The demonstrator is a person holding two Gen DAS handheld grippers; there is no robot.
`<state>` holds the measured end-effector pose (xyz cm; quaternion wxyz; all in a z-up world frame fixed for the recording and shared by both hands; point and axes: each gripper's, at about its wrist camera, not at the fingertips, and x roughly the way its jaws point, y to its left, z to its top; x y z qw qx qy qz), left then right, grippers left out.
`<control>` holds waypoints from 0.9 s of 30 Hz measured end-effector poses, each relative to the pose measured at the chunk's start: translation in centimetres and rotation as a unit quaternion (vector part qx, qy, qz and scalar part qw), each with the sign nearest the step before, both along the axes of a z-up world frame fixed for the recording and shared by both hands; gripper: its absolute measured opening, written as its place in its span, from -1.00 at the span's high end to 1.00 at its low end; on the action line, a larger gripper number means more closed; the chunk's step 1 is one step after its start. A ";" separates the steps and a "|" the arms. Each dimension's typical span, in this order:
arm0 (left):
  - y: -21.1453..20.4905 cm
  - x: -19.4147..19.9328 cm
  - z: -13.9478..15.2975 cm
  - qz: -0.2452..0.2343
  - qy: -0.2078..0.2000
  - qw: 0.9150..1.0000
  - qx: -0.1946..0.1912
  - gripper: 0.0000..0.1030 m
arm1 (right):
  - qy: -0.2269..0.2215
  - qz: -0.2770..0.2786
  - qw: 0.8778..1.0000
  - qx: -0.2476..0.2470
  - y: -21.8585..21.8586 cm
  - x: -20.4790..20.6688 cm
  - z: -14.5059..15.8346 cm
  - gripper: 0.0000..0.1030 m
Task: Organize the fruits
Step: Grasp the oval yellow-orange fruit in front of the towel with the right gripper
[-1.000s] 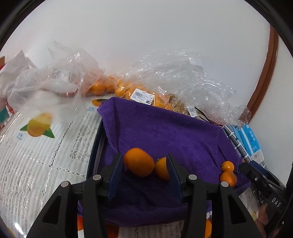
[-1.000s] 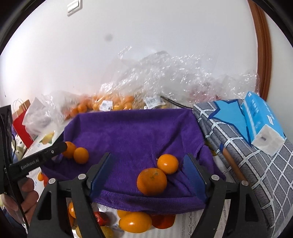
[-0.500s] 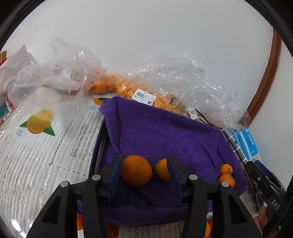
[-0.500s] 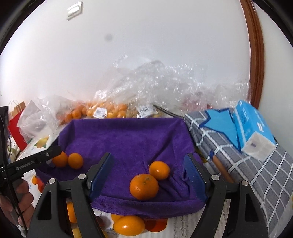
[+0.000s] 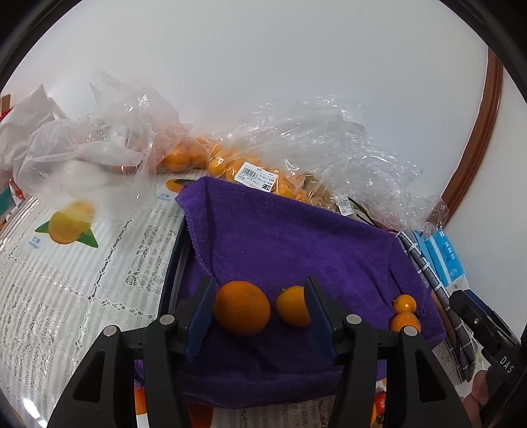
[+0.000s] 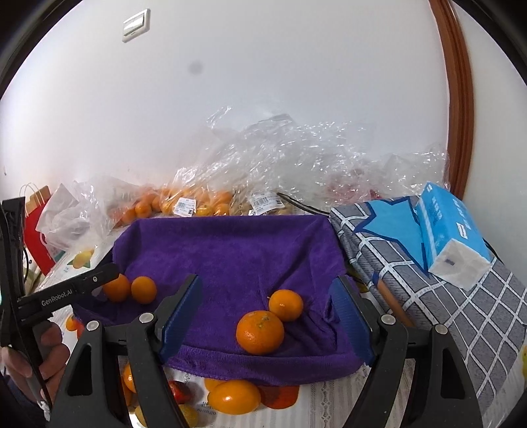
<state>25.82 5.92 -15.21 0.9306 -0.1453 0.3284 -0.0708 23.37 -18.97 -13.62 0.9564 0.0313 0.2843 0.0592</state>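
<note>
With four oranges on the purple towel [image 6: 237, 250] and more bagged behind, our left tongs [image 5: 260, 307] gape around one pair [image 5: 242, 307], our right tongs [image 6: 266, 317] stand apart before the other [image 6: 260, 332]; much sorting remains.

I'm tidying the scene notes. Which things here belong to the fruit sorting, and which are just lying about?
Part of the job:
- four oranges on the purple towel
- bagged oranges
- left gripper, right gripper, both open

Lying about:
- blue tissue pack
- grey checked cloth
- red paper bag
- wall switch
</note>
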 end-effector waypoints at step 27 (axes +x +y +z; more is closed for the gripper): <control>0.3 0.2 -0.1 0.006 0.006 1.000 -0.009 -0.15 | 0.146 0.048 0.987 0.044 0.1 -2.6 -6.0 -0.21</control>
